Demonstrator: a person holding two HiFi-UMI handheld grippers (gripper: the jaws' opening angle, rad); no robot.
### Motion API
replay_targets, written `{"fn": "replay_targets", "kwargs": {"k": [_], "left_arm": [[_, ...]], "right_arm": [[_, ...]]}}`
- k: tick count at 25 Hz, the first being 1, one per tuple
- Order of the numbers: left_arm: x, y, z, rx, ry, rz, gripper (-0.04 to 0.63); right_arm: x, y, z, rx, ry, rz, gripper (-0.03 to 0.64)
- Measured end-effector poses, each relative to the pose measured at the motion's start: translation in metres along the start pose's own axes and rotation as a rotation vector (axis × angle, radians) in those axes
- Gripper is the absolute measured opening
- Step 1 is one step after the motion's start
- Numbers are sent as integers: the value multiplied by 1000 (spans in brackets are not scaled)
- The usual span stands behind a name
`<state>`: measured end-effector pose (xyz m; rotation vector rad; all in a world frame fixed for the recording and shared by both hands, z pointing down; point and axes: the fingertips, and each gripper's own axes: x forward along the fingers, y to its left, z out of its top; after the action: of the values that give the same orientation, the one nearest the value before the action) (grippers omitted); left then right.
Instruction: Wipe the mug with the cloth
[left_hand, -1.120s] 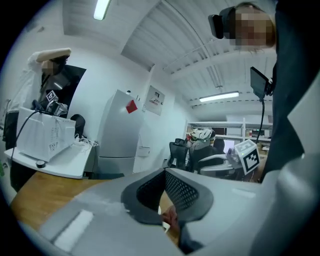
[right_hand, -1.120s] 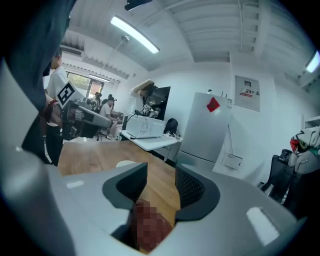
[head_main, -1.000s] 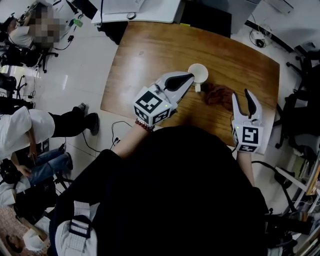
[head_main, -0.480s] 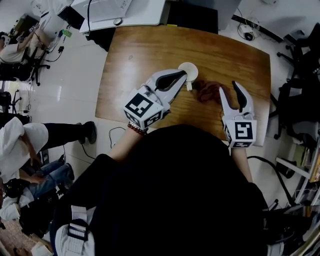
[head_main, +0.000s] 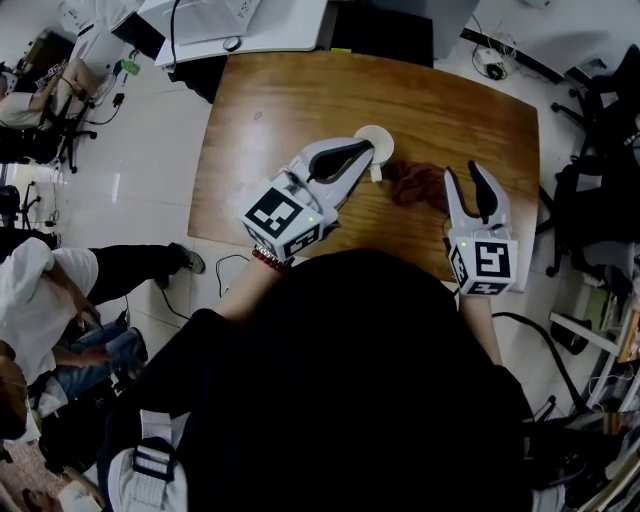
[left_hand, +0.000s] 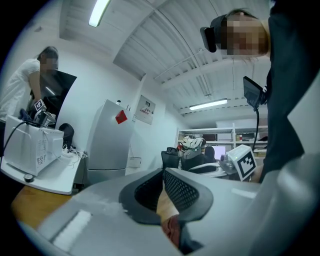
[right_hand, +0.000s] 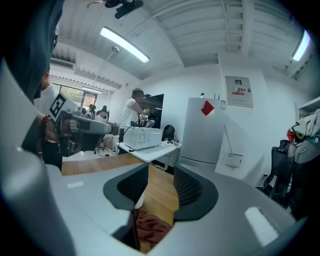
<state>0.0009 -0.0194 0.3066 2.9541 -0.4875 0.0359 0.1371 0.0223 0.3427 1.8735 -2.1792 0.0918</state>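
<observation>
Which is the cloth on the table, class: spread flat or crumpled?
Crumpled: the reddish cloth lies in a rumpled heap on the wooden table, beside the mug.

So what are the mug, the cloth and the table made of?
Mug: probably ceramic, maybe plastic; it looks plain white and smooth.
Cloth: soft fabric, reddish-brown, crumpled into folds.
Table: wood or wood veneer, with brown grain and a glossy shine.
</observation>
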Motion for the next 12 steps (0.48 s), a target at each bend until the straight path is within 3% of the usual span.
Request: {"fn": "replay_targets", "kwargs": {"k": [12], "left_arm": [[-1,-1,-2,-12,3,-12,2]], "right_arm": [[1,1,0,3,-5,5,149]]}}
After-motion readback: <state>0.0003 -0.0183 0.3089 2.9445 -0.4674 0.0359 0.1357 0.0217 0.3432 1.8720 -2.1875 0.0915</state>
